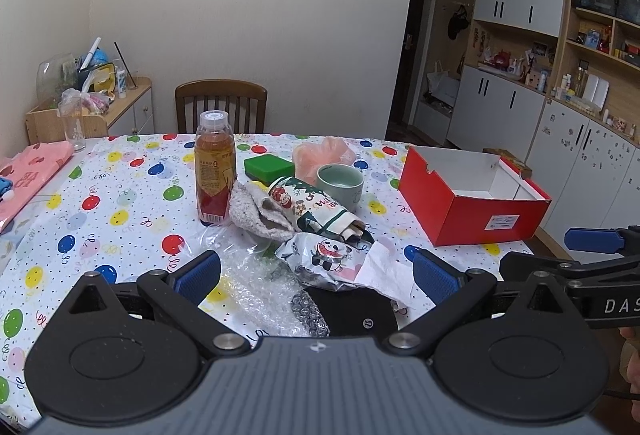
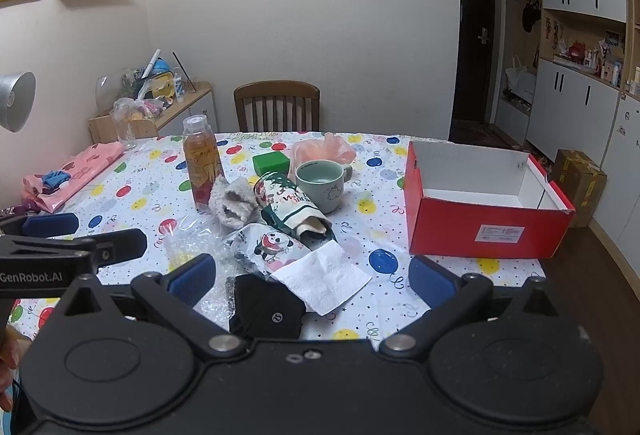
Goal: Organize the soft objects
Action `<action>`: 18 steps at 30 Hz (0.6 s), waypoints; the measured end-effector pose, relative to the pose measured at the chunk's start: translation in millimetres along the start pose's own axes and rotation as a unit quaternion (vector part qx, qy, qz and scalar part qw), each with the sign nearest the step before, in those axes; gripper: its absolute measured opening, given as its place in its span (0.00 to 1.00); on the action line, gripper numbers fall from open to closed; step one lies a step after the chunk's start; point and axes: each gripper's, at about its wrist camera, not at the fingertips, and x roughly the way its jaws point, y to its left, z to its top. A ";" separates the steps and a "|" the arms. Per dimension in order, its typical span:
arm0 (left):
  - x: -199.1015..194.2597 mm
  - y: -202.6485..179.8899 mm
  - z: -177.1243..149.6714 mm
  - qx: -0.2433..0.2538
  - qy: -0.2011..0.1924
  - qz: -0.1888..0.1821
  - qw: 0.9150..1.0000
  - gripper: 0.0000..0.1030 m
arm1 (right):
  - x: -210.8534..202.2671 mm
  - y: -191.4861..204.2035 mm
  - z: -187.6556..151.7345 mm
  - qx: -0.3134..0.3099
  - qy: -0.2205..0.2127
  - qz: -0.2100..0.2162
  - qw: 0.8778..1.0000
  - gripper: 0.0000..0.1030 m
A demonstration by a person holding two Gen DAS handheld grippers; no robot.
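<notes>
A heap of soft things lies mid-table: a fuzzy grey sock (image 1: 258, 213) (image 2: 232, 205), a printed green-and-cream cloth (image 1: 316, 209) (image 2: 292, 207), a panda-print pouch (image 1: 326, 255) (image 2: 268, 245), a white tissue (image 1: 386, 271) (image 2: 324, 277), a black cloth (image 1: 352, 311) (image 2: 266, 313) and bubble wrap (image 1: 260, 287) (image 2: 188, 245). An empty red box (image 1: 468, 195) (image 2: 480, 203) stands to the right. My left gripper (image 1: 318, 275) is open just before the heap, over the black cloth. My right gripper (image 2: 312, 281) is open too, nothing between its fingers.
An orange drink bottle (image 1: 214, 167) (image 2: 202, 163), a green cup (image 1: 340, 185) (image 2: 322, 185), a green block (image 1: 269, 167) (image 2: 271, 161) and a pink bag (image 1: 324, 155) (image 2: 324, 149) stand behind the heap. A glass (image 1: 74, 123), pink package (image 2: 72, 175), chair (image 1: 221, 105) and cabinets (image 2: 576, 99) surround the table.
</notes>
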 end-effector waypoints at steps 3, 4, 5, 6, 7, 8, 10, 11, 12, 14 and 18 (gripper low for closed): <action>-1.3 -0.2 0.0 -0.003 0.001 0.000 1.000 1.00 | -1.5 -0.4 -1.2 0.004 0.002 -0.001 1.000 1.00; -1.8 -0.6 -0.2 -0.003 0.001 -0.001 1.000 1.00 | -1.8 -0.4 -1.6 0.005 0.003 -0.001 1.000 1.00; -1.7 -0.4 -0.3 -0.003 0.001 -0.001 1.000 1.00 | -1.9 -0.5 -1.7 0.005 0.003 -0.001 1.000 1.00; -1.7 -0.4 -0.4 -0.002 0.001 -0.001 1.000 1.00 | -1.7 -0.7 -1.6 0.005 0.002 0.000 1.000 1.00; -2.0 -0.8 -0.4 -0.002 0.002 -0.002 1.000 1.00 | -1.6 -0.8 -1.6 0.005 0.002 0.000 1.000 1.00; -2.0 -0.5 -0.8 -0.002 0.002 -0.003 1.000 1.00 | -2.3 -0.8 -2.0 0.005 0.002 0.000 1.000 1.00; -2.7 -0.7 -1.4 -0.003 0.003 -0.005 1.000 1.00 | -1.6 -0.9 -1.6 0.005 0.003 0.001 1.000 1.00; -3.1 -0.8 -1.6 -0.003 0.002 -0.007 1.000 1.00 | -1.2 -1.0 -1.4 0.006 0.004 0.002 1.000 1.00; -3.7 -1.3 -1.7 -0.001 0.000 -0.006 1.000 1.00 | -1.3 -0.8 -1.5 0.006 0.004 0.002 1.000 1.00; -4.3 -2.2 -1.4 0.001 -0.002 -0.006 1.000 1.00 | -0.6 0.1 -1.1 0.004 0.006 0.003 1.000 1.00; -3.1 -2.2 0.5 0.001 -0.003 -0.009 1.000 1.00 | 0.5 0.4 0.4 0.001 0.009 0.006 1.000 1.00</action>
